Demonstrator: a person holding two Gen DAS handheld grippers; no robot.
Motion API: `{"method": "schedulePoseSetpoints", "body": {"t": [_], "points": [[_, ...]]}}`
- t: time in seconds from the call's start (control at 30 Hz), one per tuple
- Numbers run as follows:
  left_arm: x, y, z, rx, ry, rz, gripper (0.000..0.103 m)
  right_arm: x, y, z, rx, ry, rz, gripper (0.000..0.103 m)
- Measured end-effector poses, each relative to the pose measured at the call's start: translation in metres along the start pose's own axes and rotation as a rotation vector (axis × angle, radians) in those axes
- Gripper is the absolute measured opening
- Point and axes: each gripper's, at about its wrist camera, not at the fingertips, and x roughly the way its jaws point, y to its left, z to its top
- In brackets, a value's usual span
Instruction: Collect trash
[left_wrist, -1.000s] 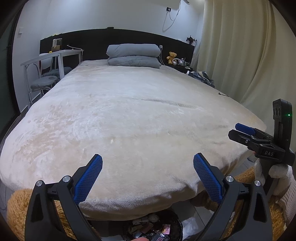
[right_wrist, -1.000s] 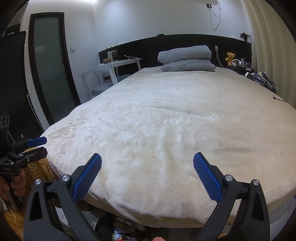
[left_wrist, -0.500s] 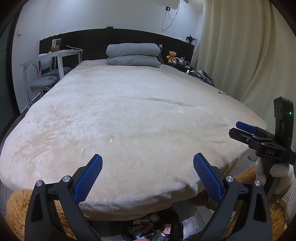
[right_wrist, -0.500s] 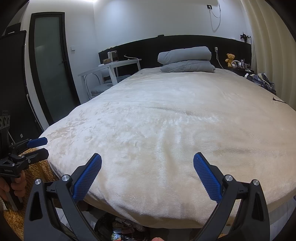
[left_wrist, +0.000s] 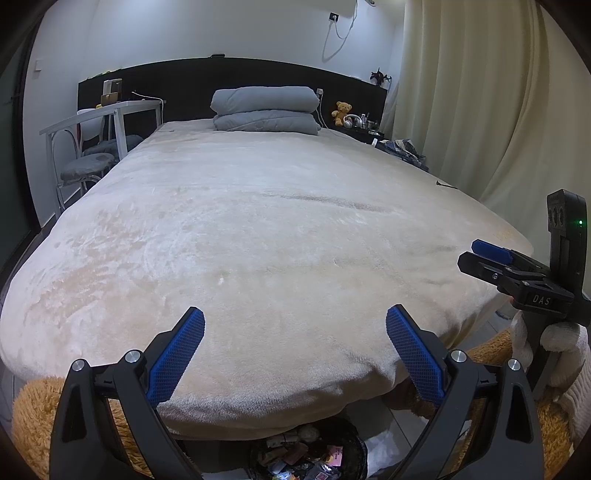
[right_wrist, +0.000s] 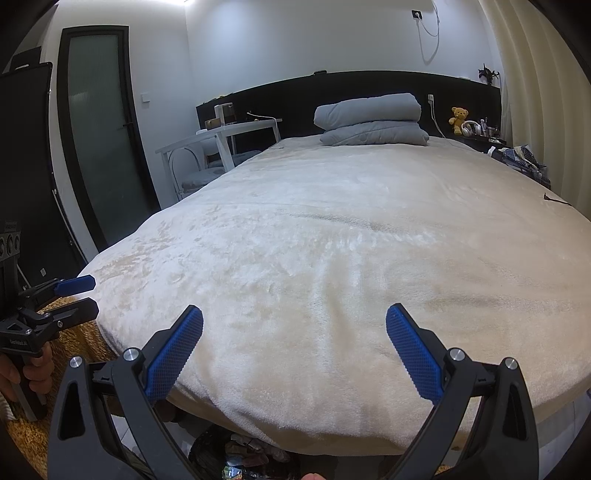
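Observation:
A black bin (left_wrist: 354, 435) full of wrappers and scraps (left_wrist: 295, 452) stands on the floor at the foot of the bed, just below my left gripper (left_wrist: 295, 350). That gripper is open and holds nothing. The same bin (right_wrist: 201, 452) shows at the bottom edge of the right wrist view, under my right gripper (right_wrist: 294, 350), which is open and empty too. Each gripper appears in the other's view: the right one (left_wrist: 480, 254) at the right edge, the left one (right_wrist: 86, 293) at the left edge. I see no loose trash on the cream blanket (left_wrist: 258, 229).
The bed fills both views, with folded grey bedding (left_wrist: 266, 109) at its head. A white desk (left_wrist: 103, 114) and stools (left_wrist: 86, 166) stand left, curtains (left_wrist: 498, 110) right. A brown shaggy rug (left_wrist: 29, 417) lies on the floor. A dark glass door (right_wrist: 99, 147) is at left.
Both grippers have stayed open and almost still; the views shift only slightly.

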Motion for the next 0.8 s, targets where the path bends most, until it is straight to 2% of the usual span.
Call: {"method": "schedulePoseSetpoints", "body": {"t": [0.8], "points": [[-0.0024,-0.0018,0.0000,0.004,-0.004,-0.015,0.097,-0.0013,-0.0020,0.0018,-0.007,-0.001,-0.010,0.098]]}}
